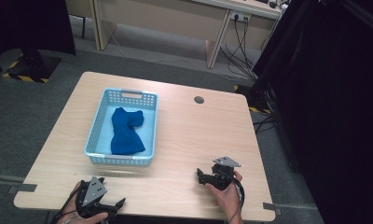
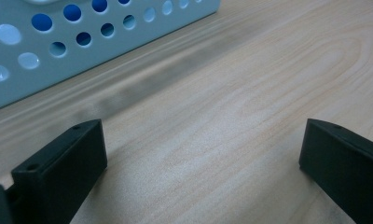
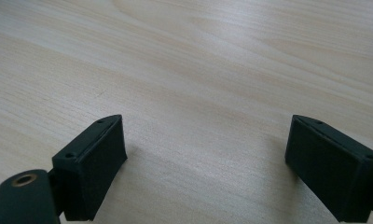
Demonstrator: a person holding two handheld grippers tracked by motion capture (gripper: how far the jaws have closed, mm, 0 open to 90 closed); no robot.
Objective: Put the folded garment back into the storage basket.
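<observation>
A light blue perforated basket (image 1: 149, 128) stands on the left half of the wooden table (image 1: 198, 135). A dark blue cloth (image 1: 125, 130) lies crumpled inside it. My left gripper (image 1: 114, 206) rests at the table's front left edge, open and holding nothing; in the left gripper view its own gripper (image 2: 201, 149) has bare wood between the jaws, and the basket wall (image 2: 49, 51) rises just beyond. My right gripper (image 1: 201, 176) sits at the front right, held by a hand, open over bare wood (image 3: 205, 140).
A round cable hole (image 1: 199, 99) sits near the table's far edge. Desk legs and cables (image 1: 238, 46) stand on the grey floor behind. A dark curtain (image 1: 334, 93) hangs at the right. Tape strips mark the table's front corners.
</observation>
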